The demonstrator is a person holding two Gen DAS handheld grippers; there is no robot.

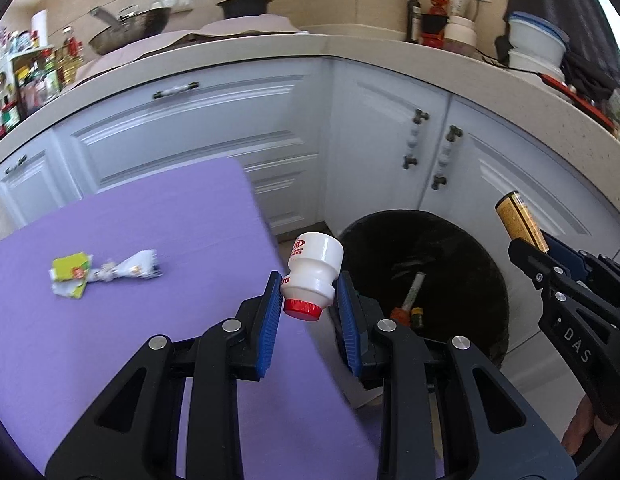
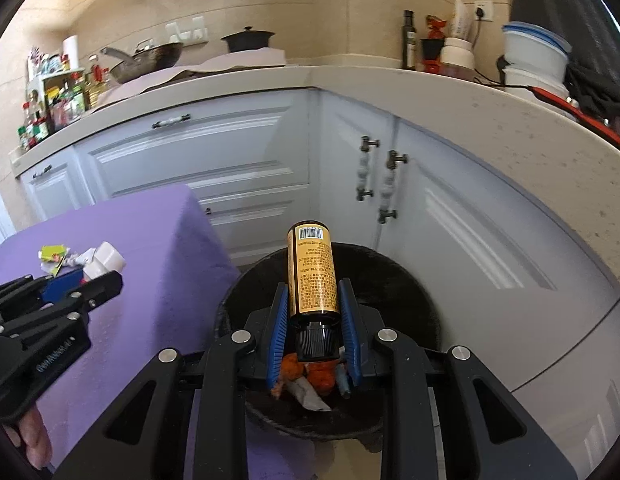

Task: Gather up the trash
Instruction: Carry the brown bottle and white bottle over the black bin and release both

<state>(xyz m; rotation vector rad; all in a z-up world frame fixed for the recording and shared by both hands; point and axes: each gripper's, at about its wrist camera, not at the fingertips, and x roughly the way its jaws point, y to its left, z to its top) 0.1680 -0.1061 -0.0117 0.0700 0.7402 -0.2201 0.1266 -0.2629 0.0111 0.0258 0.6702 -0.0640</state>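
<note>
My left gripper (image 1: 307,296) is shut on a small white bottle with a red cap (image 1: 312,276), cap toward the camera, held over the right edge of the purple table (image 1: 149,340). My right gripper (image 2: 313,304) is shut on a gold-labelled bottle with a black cap (image 2: 312,276), held above the black trash bin (image 2: 410,296). That bin (image 1: 470,256) stands on the floor right of the table and holds several pieces of trash (image 1: 410,308). Crumpled wrappers (image 1: 105,272) lie on the table at the left. The right gripper (image 1: 534,256) with its gold bottle (image 1: 520,220) shows at the right of the left wrist view.
White kitchen cabinets (image 1: 229,140) and a pale countertop (image 1: 350,52) curve behind the bin. The counter carries a wok (image 1: 129,28), a black pot (image 1: 243,4), bottles (image 1: 414,14) and stacked white containers (image 1: 536,40). A hand (image 2: 33,436) holds the left gripper (image 2: 97,280) in the right wrist view.
</note>
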